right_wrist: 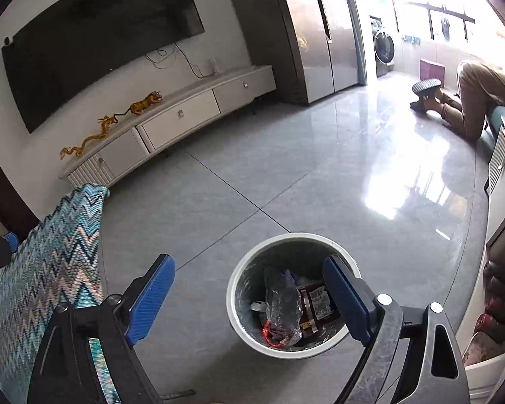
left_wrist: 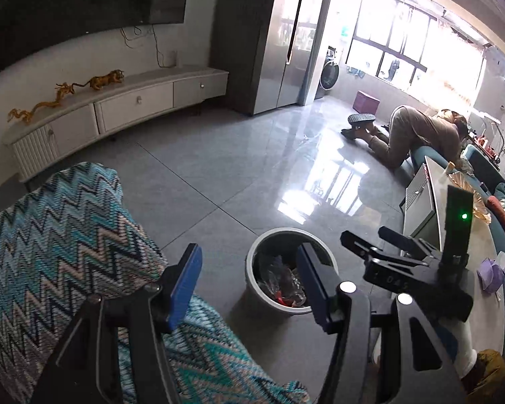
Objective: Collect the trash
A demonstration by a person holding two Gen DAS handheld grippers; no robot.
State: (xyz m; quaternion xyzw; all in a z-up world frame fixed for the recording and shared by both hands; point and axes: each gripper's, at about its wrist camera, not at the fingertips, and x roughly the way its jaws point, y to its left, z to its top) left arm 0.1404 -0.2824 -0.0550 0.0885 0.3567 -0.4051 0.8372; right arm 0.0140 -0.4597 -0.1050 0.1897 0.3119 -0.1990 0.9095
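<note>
A round white-rimmed trash bin [right_wrist: 235,303] stands on the grey tile floor and holds crumpled clear plastic [right_wrist: 281,298], a dark red packet [right_wrist: 318,306] and a red scrap. My right gripper [right_wrist: 249,296] is open and empty, just above the bin's near side. In the left wrist view the bin [left_wrist: 252,262] sits ahead of my left gripper [left_wrist: 249,276], which is open and empty. The right gripper's black body [left_wrist: 404,269] shows to the right of the bin. A crumpled purple wrapper [left_wrist: 491,274] lies on the low table at the far right.
A zigzag-patterned blue throw over a seat [left_wrist: 60,245] is at the left. A white TV cabinet [right_wrist: 171,118] with gold figurines runs along the wall. A person [left_wrist: 417,134] kneels by the teal sofa. The low table [left_wrist: 431,198] is at the right.
</note>
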